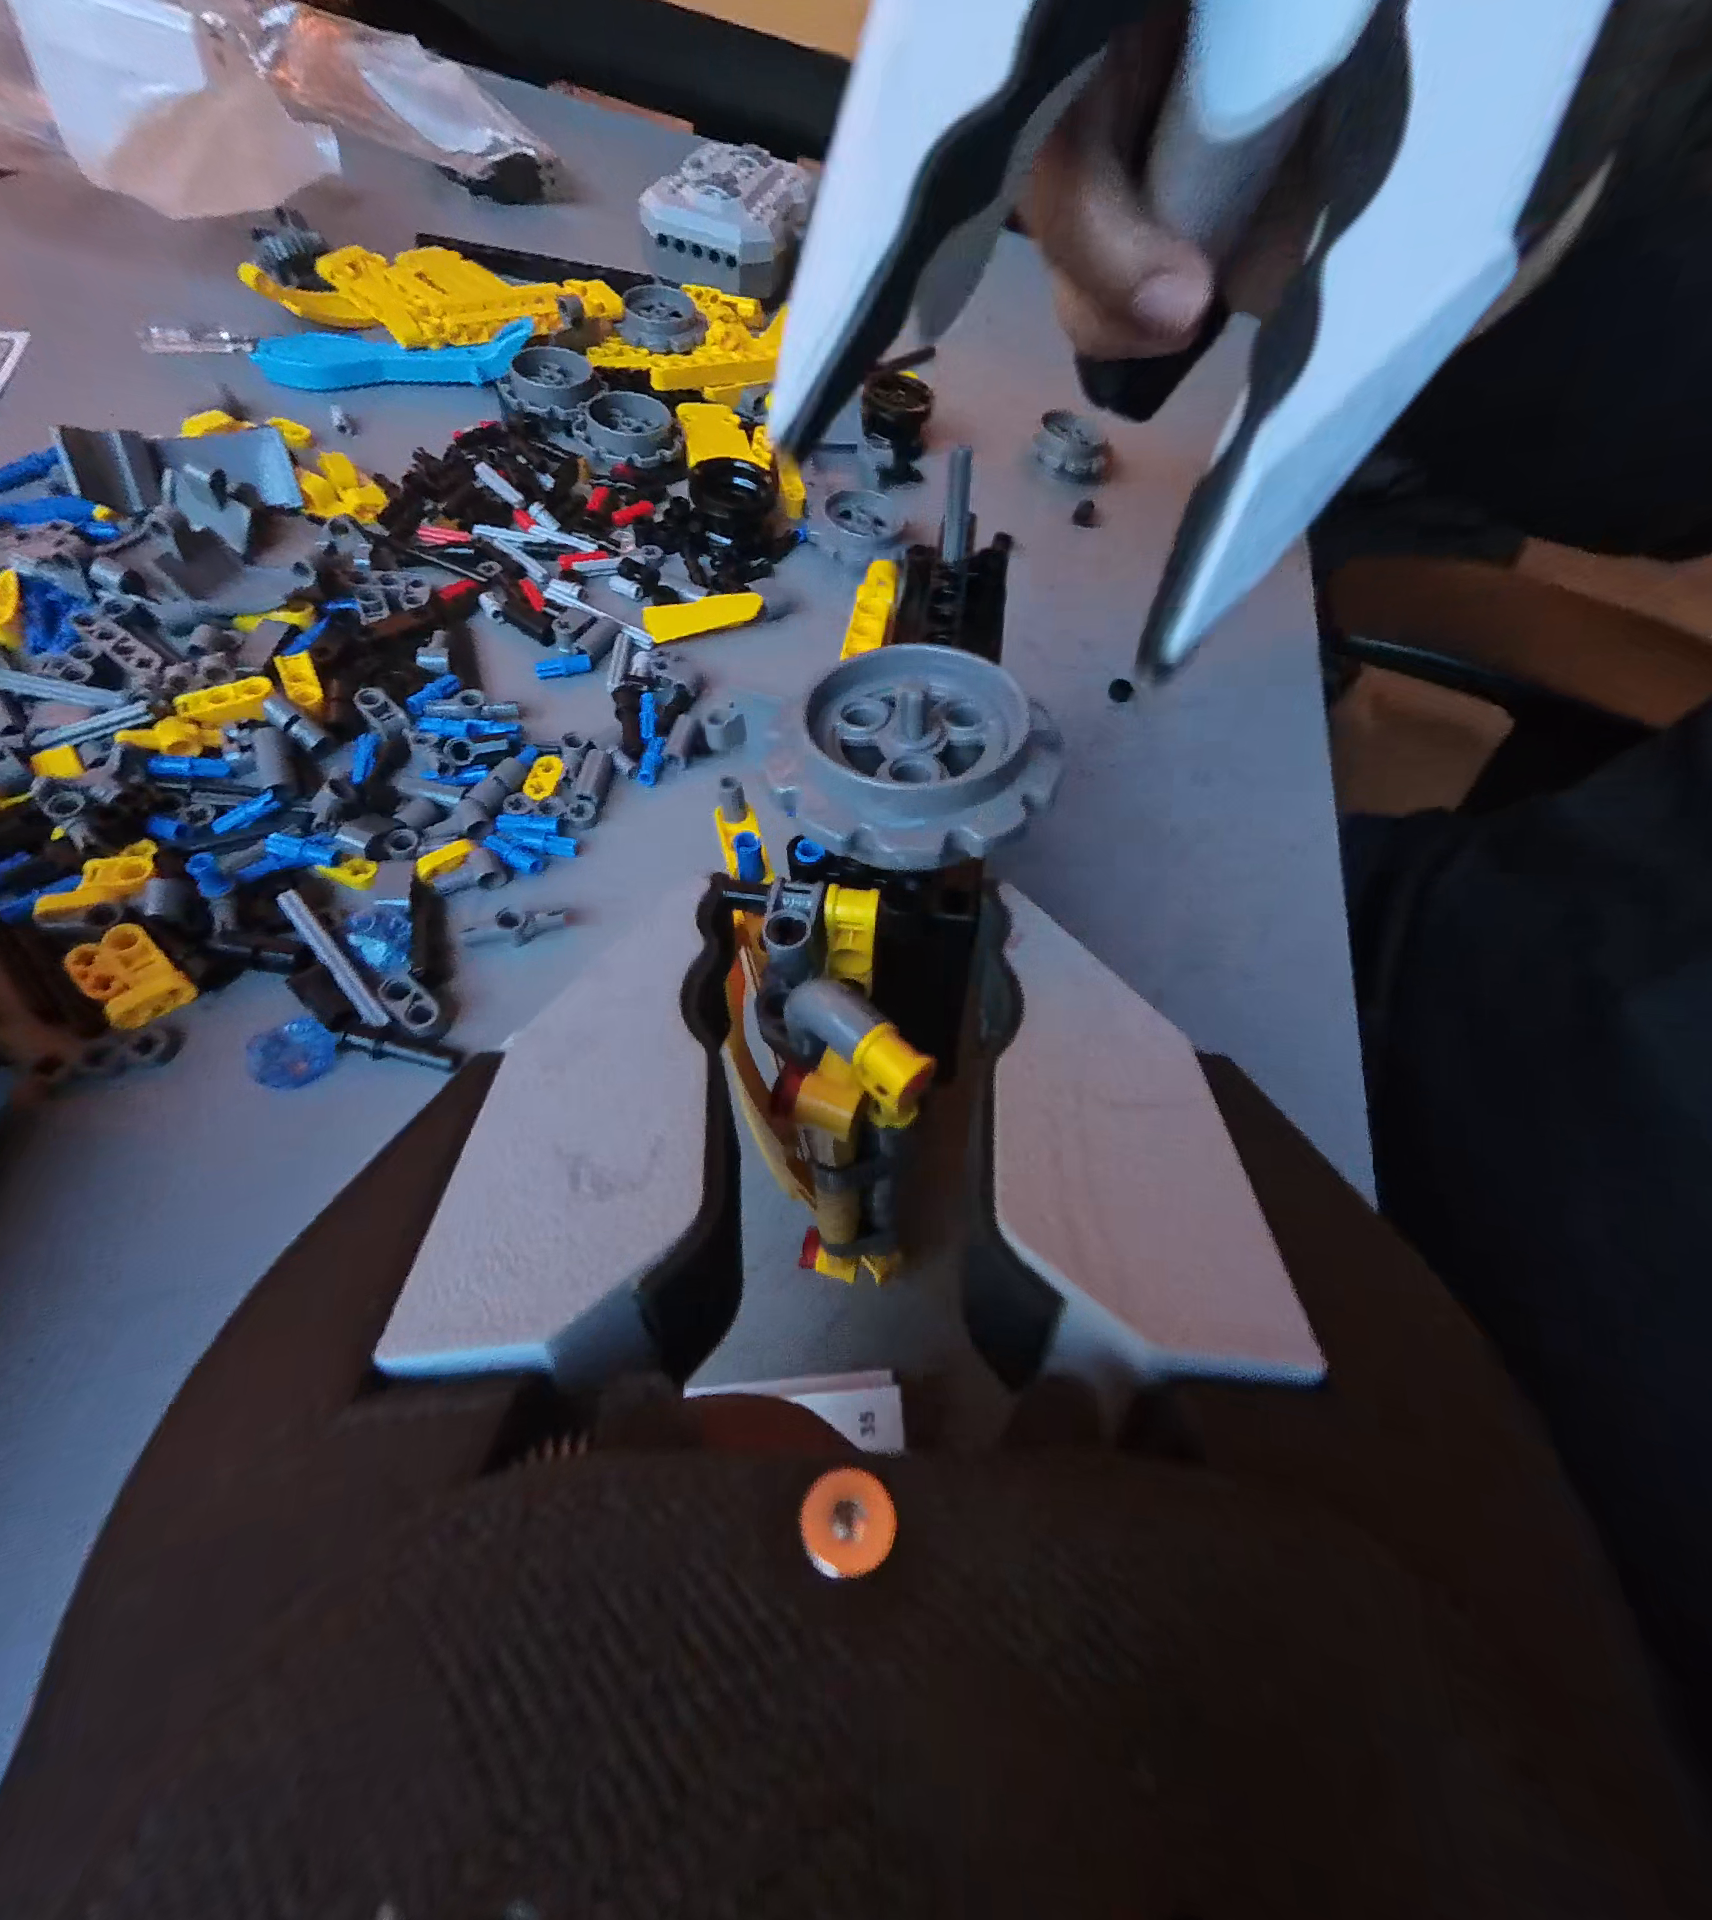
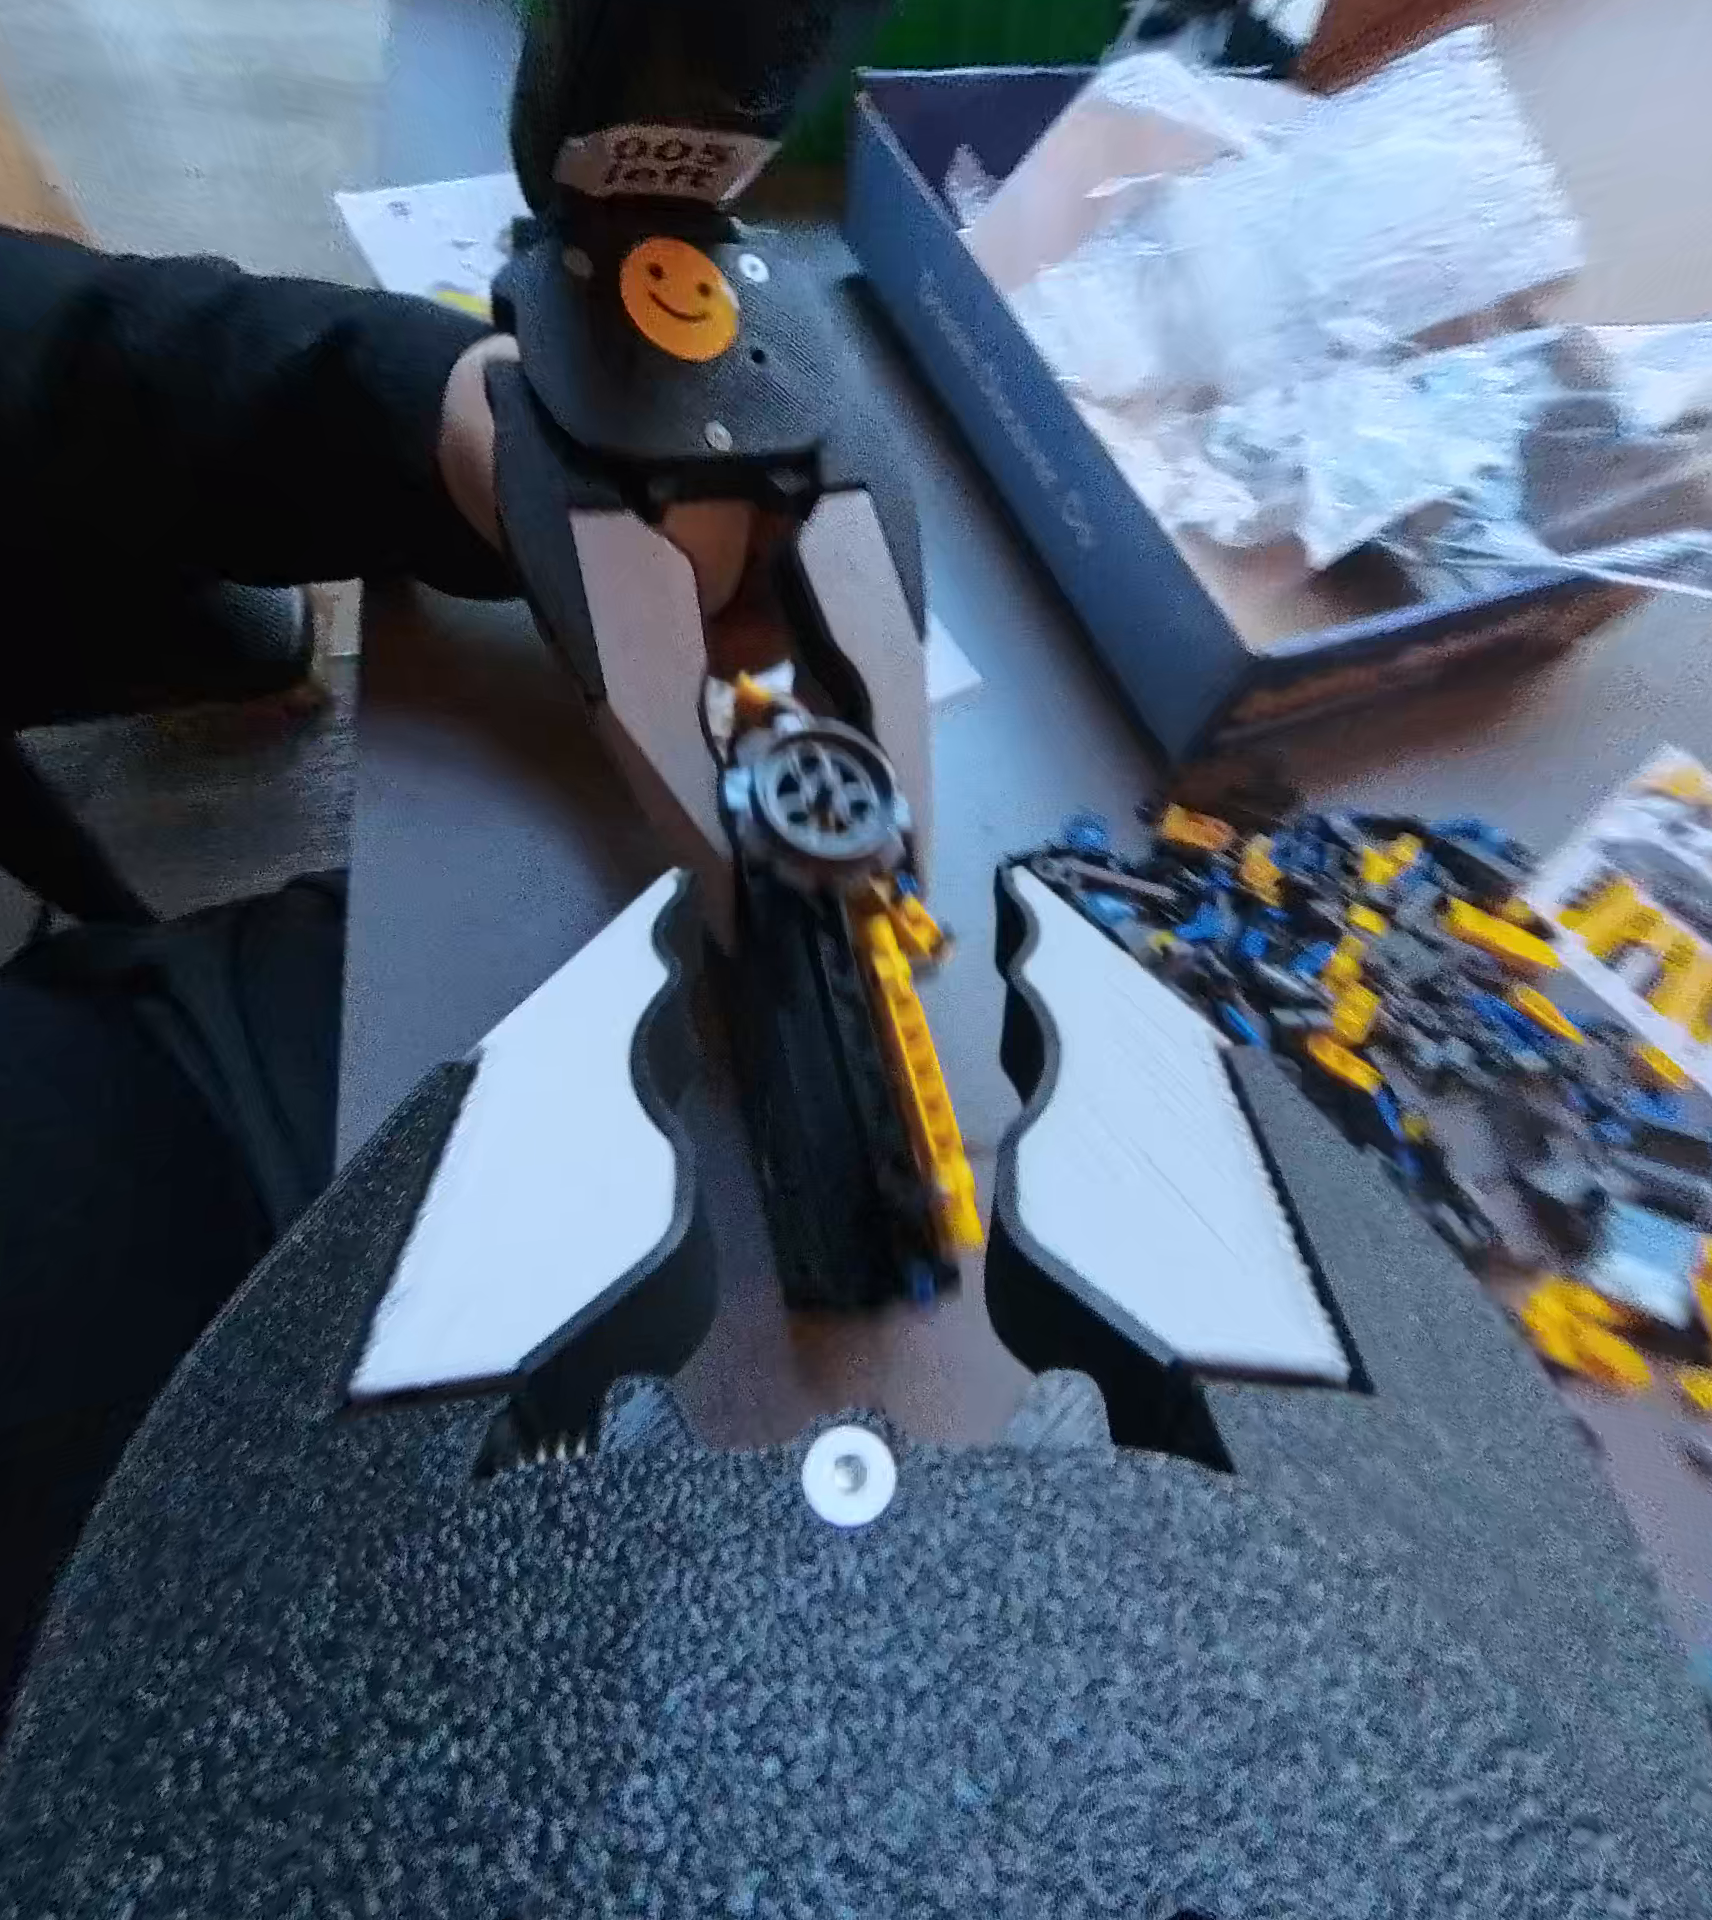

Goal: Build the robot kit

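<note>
Your left gripper (image 1: 847,914) has black textured housing, pale wavy-edged fingers (image 1: 603,1164) and an orange washer (image 1: 848,1523); its back bears an orange smiley sticker (image 2: 678,298). Your sleeve (image 2: 156,416) is black.

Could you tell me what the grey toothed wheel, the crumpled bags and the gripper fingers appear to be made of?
Grey toothed wheel: matte moulded plastic, judging by its crisp spokes and uniform colour. Crumpled bags: thin clear plastic film, translucent with glossy creases. The left gripper, shut on the assembly, looks 3D-printed: fine layer lines show on its fingers; the right gripper likewise, though blurred.
</note>
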`<state>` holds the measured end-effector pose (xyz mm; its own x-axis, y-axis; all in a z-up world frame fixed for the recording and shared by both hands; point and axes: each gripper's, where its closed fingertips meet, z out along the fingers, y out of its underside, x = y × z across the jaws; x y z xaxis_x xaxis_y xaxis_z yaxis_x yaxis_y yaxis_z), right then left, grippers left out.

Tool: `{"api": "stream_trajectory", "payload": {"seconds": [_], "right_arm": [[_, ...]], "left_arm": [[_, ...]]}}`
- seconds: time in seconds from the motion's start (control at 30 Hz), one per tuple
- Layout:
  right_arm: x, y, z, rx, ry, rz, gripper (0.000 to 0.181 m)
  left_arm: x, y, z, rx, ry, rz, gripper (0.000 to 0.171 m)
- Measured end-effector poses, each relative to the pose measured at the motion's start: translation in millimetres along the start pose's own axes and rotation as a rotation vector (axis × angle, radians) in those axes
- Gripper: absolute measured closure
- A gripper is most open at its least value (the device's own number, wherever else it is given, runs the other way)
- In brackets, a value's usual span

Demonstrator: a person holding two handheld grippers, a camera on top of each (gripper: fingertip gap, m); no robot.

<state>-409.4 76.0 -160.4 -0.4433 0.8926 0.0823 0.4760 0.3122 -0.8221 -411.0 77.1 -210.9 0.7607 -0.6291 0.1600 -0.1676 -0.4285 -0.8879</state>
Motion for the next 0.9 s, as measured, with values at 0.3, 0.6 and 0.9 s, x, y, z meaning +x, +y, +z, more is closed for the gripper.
{"api": "stream_trajectory", "payload": {"seconds": [0.3, 0.6, 0.9], "right_arm": [[-8.8, 1.6, 33.6, -0.086, -0.138, -0.036, 0.140], [16.8, -24.0, 15.4, 0.163, -0.065, 0.096, 0.143], [8.7, -8.7, 33.0, -0.003, -0.175, 0.159, 0.138]], "left_arm": [[3.8, 0.2, 3.0, 0.024, -0.031, 0.018, 0.129], [-8.2, -4.0, -1.4, 0.077, -0.120, -0.077, 0.129], [-11.8, -1.7, 1.6, 0.057, -0.122, -0.121, 0.128]]}}
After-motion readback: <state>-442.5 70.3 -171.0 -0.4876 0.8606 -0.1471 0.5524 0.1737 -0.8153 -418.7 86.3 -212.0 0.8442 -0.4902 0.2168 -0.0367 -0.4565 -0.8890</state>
